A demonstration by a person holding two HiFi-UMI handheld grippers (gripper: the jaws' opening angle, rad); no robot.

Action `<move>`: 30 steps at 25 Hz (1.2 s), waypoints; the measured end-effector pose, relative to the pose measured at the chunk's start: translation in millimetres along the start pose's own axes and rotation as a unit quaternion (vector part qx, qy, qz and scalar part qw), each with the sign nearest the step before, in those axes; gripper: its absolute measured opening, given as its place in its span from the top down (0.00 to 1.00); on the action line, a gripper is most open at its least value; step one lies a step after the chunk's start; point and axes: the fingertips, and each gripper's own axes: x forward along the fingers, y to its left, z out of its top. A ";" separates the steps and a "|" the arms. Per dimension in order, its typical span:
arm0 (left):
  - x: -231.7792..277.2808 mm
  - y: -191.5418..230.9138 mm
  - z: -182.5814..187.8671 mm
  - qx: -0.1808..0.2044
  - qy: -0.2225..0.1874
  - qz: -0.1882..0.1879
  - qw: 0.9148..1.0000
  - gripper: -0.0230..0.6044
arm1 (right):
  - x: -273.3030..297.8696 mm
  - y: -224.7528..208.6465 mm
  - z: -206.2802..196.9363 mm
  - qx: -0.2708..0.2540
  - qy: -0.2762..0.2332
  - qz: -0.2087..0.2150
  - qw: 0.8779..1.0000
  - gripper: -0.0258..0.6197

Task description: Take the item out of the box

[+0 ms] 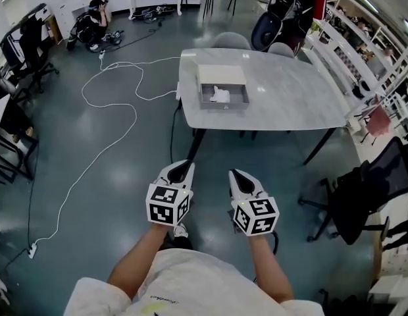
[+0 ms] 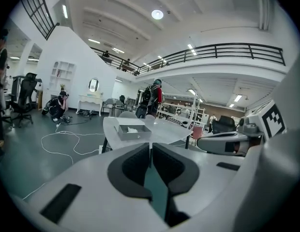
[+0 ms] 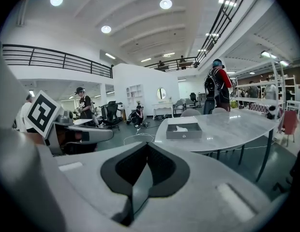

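While carried low over the floor [image 1: 92, 176], left claw [image 1: 183, 168]: clenched; jaws together, nothing between them.
Right claw [image 1: 237, 175]: clenched; jaws meet, nothing held. It sits just beside the left claw on its right, tips about level, both pointing forward.
Forearm [image 1: 141, 262]: bare, one behind each claw.
Shoe [image 1: 179, 230]: directly behind and below the left claw's marker cube.
Black cable [image 1: 172, 130]: on the floor just ahead of the left claw's tip, running forward to the table's near-left corner.
Table [image 1: 283, 91]: pale, stone-look top on dark legs. It stands ahead of both claws and well apart from them.
Box [image 1: 224, 105]: grey and open, on the table near its near-left corner, ahead on a line between the two claws. Neither claw touches it.
Pale panel [image 1: 220, 74]: flat, touching the box on the side away from the claws; lid or sleeve cannot be told.
Item [image 1: 219, 95]: white and crumpled-looking, lying inside the box; kind not determinable.
White cable [image 1: 105, 110]: loops across the floor ahead and left of the left claw, ending at a power strip [image 1: 33, 249] well to that claw's left.
Office chair [image 1: 368, 196]: black, right of the right claw, well apart.
Grey chairs [image 1: 230, 40]: two backs beyond the table's far edge.
Standing person [image 1: 293, 5]: carries a backpack, beyond the table, ahead and right of the right claw.
Crouched person [image 1: 92, 22]: on the floor, far ahead and left of the left claw.
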 end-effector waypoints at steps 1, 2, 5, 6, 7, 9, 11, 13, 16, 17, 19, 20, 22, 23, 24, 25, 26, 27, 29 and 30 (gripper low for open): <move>3.6 6.1 3.5 -0.001 0.001 -0.003 1.000 0.92 | 6.4 0.4 4.0 0.000 0.001 -0.002 1.000 0.95; 7.5 11.5 6.4 -0.003 0.003 -0.006 1.000 0.92 | 12.2 0.4 7.6 0.000 0.002 -0.005 1.000 0.95; 20.9 22.7 11.8 -0.005 0.005 -0.016 1.000 0.92 | 26.3 -2.7 13.5 0.001 0.005 -0.015 1.000 0.95; 25.5 25.4 13.3 -0.005 0.005 -0.020 1.000 0.92 | 30.7 -4.3 14.7 0.001 0.006 -0.018 1.000 0.95; 29.8 27.8 15.0 -0.005 0.004 -0.023 1.000 0.92 | 34.9 -5.6 16.0 0.000 0.006 -0.021 1.000 0.95; 37.2 32.8 18.6 -0.004 0.004 -0.029 1.000 0.92 | 43.2 -7.1 20.1 -0.001 0.006 -0.024 1.000 0.95; 43.2 38.3 20.5 -0.005 0.006 -0.033 0.999 0.92 | 51.0 -7.4 23.9 -0.001 0.004 -0.026 1.000 0.95; 48.7 42.7 20.5 -0.005 0.009 -0.035 0.999 0.92 | 57.8 -8.3 25.7 0.001 0.003 -0.027 1.000 0.95; 59.0 46.0 20.9 -0.001 0.014 -0.038 0.999 0.92 | 68.1 -13.8 27.6 0.004 -0.001 -0.027 1.000 0.95; 63.0 46.9 21.6 0.001 0.015 -0.038 0.999 0.92 | 72.1 -16.6 28.6 0.005 -0.003 -0.027 1.000 0.95; 71.3 50.0 24.5 0.007 0.016 -0.038 0.999 0.92 | 81.4 -21.7 32.1 0.008 -0.008 -0.025 1.000 0.95; 75.6 52.7 26.1 0.010 0.018 -0.037 0.999 0.92 | 86.8 -23.7 34.2 0.010 -0.010 -0.023 1.000 0.95; 85.3 59.1 29.0 0.014 0.022 -0.034 0.999 0.92 | 98.4 -27.9 38.1 0.013 -0.013 -0.018 1.000 0.95; 91.1 62.0 30.6 0.015 0.023 -0.032 0.999 0.92 | 104.4 -30.9 39.8 0.014 -0.014 -0.016 1.000 0.95; 97.6 64.2 32.2 0.016 0.025 -0.030 0.999 0.92 | 110.4 -34.9 41.3 0.014 -0.016 -0.013 1.000 0.95; 104.9 65.7 34.3 0.017 0.026 -0.029 0.999 0.92 | 116.5 -39.8 43.0 0.015 -0.017 -0.011 1.000 0.95; 112.8 66.8 36.9 0.019 0.026 -0.028 0.999 0.92 | 123.1 -45.5 45.1 0.016 -0.017 -0.009 1.000 0.95; 121.5 67.9 40.1 0.022 0.027 -0.026 0.999 0.92 | 130.2 -52.0 47.8 0.016 -0.017 -0.006 1.000 0.95; 139.8 71.5 46.5 0.026 0.030 -0.022 0.999 0.92 | 145.5 -65.7 53.8 0.016 -0.017 0.000 1.000 0.95; 148.9 73.9 48.8 0.028 0.031 -0.020 0.999 0.92 | 153.1 -72.5 56.5 0.016 -0.017 0.002 1.000 0.95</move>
